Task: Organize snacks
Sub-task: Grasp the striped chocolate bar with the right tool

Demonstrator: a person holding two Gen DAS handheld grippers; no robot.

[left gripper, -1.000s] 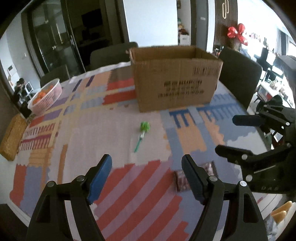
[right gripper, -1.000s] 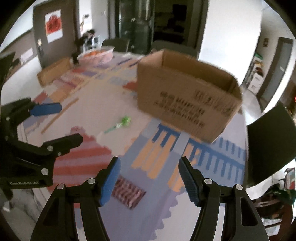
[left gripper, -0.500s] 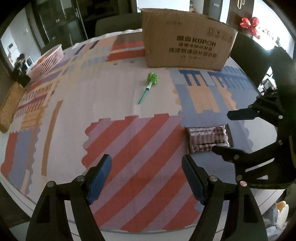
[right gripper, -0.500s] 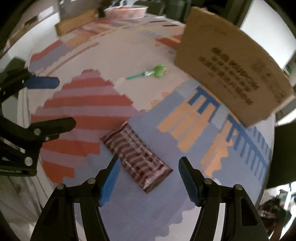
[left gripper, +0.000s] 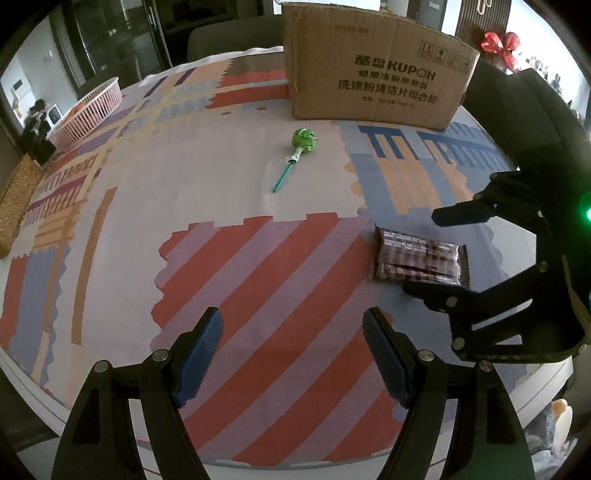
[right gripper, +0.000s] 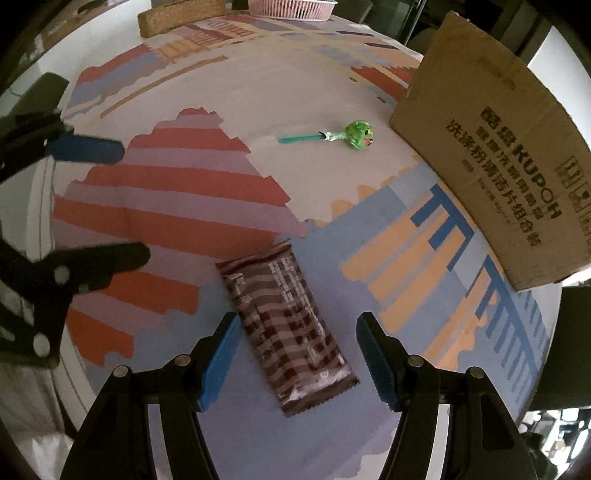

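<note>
- Grippers: two, the left gripper (left gripper: 291,343) and the right gripper (right gripper: 295,350).
- Wrapped brown snack bar (right gripper: 286,325): one.
- Green lollipop (right gripper: 356,134): one.
- Cardboard box (left gripper: 376,70): one.
- Pink basket (left gripper: 88,112): one.
- Woven tan block (right gripper: 181,14): one.
- Patterned tablecloth (left gripper: 207,206): one.

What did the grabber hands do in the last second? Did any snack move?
Both came down toward the table. The right gripper closed in on the brown snack pack, which now lies between its open fingers, not gripped. The left gripper stayed open and empty. The pack, the green lollipop and the cardboard box stayed put.
</note>
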